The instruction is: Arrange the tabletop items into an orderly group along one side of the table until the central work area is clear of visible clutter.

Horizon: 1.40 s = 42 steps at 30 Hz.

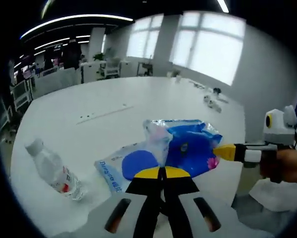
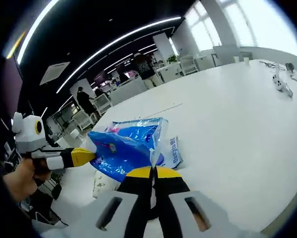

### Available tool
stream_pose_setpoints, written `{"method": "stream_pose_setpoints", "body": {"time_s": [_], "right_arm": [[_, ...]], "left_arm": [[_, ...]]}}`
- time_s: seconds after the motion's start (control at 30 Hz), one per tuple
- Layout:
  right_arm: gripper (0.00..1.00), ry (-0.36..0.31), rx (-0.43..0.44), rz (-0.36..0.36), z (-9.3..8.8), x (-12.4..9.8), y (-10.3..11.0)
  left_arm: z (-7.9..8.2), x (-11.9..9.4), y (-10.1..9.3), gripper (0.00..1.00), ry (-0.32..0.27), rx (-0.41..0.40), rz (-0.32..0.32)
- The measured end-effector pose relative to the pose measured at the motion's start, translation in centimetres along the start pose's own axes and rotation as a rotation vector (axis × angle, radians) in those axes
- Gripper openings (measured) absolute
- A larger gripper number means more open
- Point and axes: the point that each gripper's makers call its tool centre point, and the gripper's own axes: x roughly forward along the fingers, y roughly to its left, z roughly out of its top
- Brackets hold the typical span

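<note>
A shiny blue plastic bag (image 1: 190,148) is stretched between my two grippers just above the white table (image 1: 138,96). My left gripper (image 1: 161,173) is shut on the bag's clear near corner. From the right, my right gripper (image 1: 222,151) comes in, shut on the bag's far edge, with a hand behind it. In the right gripper view the same bag (image 2: 123,146) is pinched by my right gripper (image 2: 153,173), while the left gripper (image 2: 84,156) holds its other end. Under the bag lies a flat white and blue pack (image 1: 111,168) (image 2: 174,148). A clear water bottle (image 1: 54,171) lies on its side to the left.
Small white items (image 1: 213,101) (image 2: 280,84) sit far across the table near the windows. A thin strip (image 1: 104,114) lies mid-table. Beyond the table's rim (image 2: 267,218) stand office chairs, desks and people (image 2: 84,99).
</note>
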Motion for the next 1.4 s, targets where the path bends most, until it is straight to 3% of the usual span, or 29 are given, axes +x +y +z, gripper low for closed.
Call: {"method": "stream_pose_setpoints", "body": {"time_s": [0.27, 0.47, 0.97, 1.4], "right_arm": [[0.0, 0.036, -0.079, 0.103, 1.1, 0.7, 0.3], [0.0, 0.058, -0.106, 0.144, 2.1, 0.7, -1.1], [0.0, 0.062, -0.153, 0.206, 4.7, 0.1, -6.4], [0.0, 0.088, -0.15, 0.229, 5.7, 1.3, -10.8]], "left_arm": [[0.3, -0.7, -0.1, 0.0, -0.024, -0.061, 0.084], [0.7, 0.0, -1.4, 0.0, -0.034, -0.088, 0.129], [1.6, 3.8, -5.5, 0.0, -0.003, -0.087, 0.191], [2.1, 8.1, -7.0, 0.0, 0.016, -0.112, 0.239]]}}
